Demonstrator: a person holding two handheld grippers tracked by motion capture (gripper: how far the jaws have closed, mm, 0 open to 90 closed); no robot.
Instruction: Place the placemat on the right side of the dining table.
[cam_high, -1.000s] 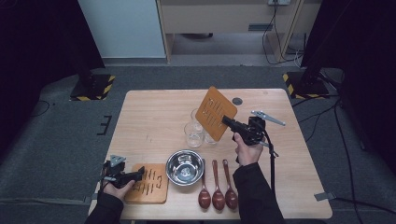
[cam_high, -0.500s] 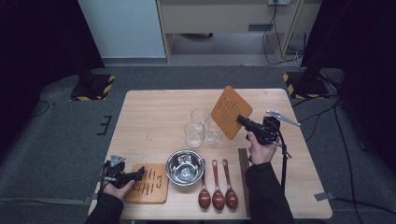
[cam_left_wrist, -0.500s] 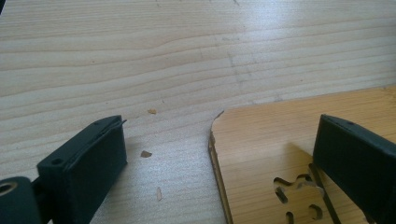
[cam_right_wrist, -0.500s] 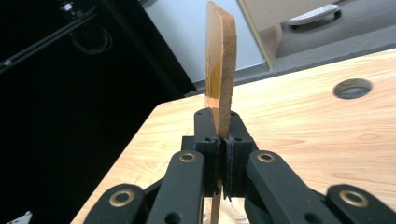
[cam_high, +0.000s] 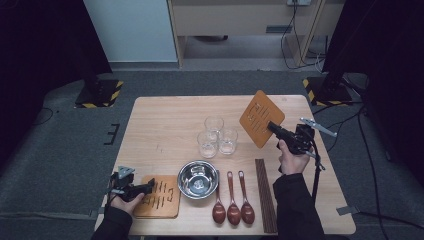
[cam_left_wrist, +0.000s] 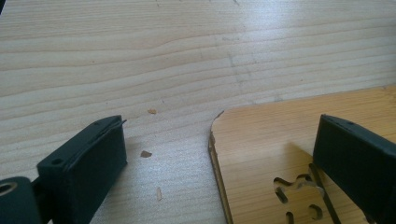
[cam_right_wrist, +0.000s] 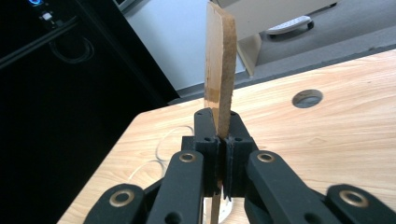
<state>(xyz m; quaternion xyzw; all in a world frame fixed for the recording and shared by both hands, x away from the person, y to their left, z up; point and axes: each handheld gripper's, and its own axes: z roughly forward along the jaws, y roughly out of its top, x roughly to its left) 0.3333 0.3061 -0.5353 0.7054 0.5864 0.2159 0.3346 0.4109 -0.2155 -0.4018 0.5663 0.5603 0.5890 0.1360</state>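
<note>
Jaws of right gripper (cam_high: 274, 127) clamped on wooden trivet (cam_high: 261, 118), raised tilted over far right of surface (cam_high: 165, 125). Jaws of left gripper (cam_high: 145, 188) spread wide over second trivet (cam_high: 159, 197), near left. Grey carpet, dark curtains around.

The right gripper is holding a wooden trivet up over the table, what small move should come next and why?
Probably lower it flat. The right gripper is shut on the trivet, held tilted in the air beside the glasses; bare table lies below on that side.
</note>
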